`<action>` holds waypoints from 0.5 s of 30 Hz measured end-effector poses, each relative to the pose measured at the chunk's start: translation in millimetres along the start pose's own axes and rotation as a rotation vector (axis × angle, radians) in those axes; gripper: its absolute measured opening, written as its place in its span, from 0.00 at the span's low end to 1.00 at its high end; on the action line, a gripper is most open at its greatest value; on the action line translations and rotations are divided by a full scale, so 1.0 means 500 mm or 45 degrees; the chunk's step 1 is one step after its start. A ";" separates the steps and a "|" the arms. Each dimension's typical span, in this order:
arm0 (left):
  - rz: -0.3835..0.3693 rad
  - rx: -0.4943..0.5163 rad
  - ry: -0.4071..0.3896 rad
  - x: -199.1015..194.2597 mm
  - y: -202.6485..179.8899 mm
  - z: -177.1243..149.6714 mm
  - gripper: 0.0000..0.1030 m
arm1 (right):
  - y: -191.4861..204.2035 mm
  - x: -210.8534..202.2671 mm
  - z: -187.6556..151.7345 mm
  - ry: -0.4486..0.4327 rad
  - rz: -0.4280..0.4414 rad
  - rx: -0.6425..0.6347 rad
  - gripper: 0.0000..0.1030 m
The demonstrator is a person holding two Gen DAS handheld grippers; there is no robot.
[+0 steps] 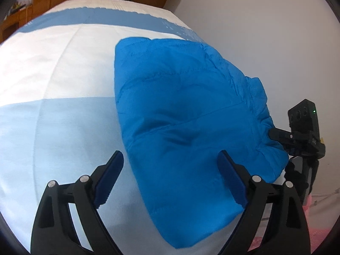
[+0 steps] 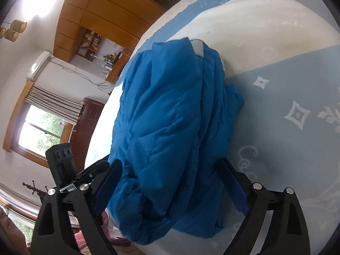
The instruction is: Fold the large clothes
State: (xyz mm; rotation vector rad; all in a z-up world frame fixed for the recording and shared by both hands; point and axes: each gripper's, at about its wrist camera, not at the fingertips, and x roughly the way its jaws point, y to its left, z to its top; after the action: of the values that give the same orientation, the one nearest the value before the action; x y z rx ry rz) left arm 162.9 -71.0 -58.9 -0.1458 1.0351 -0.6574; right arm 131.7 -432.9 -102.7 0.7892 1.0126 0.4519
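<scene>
A bright blue padded jacket [image 1: 187, 110] lies folded into a thick bundle near the bed's right edge. My left gripper [image 1: 172, 178] hangs open over its near corner. The left pad sits above the bare sheet and the right pad above the jacket, neither pressing on it. The right gripper's black body [image 1: 301, 138] shows at the jacket's right edge, with one finger against the cloth. In the right wrist view the jacket [image 2: 170, 116] bulges up between the wide-open fingers of my right gripper [image 2: 170, 170]. A grey tab [image 2: 198, 47] marks the jacket's far end. The left gripper's body [image 2: 63, 163] stands beyond the jacket's left side.
The bed [image 1: 63, 127] has a white and pale blue sheet [image 2: 286, 85], with bare sheet to the jacket's left. A white wall [image 1: 255, 31] runs along the bed's right side. A wooden wardrobe [image 2: 102, 6], a window [image 2: 42, 127] and pink cloth [image 2: 80, 240] lie beyond the bed.
</scene>
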 end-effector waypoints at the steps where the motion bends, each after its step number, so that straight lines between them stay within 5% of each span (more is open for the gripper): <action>1: -0.013 -0.006 0.008 0.006 0.004 0.002 0.88 | -0.001 0.004 0.002 0.003 -0.006 -0.004 0.94; 9: -0.123 -0.045 0.048 0.058 0.029 0.023 0.96 | -0.046 0.078 0.024 0.111 0.091 0.071 0.97; 15: -0.360 -0.175 0.087 0.107 0.077 0.023 0.96 | -0.033 0.093 0.028 0.100 0.107 -0.003 0.92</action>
State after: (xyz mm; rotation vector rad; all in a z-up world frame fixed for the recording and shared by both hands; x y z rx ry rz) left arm 207.6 -72.7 -108.9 -0.3974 1.1367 -0.8513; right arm 165.9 -417.9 -137.9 0.8192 1.0538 0.5600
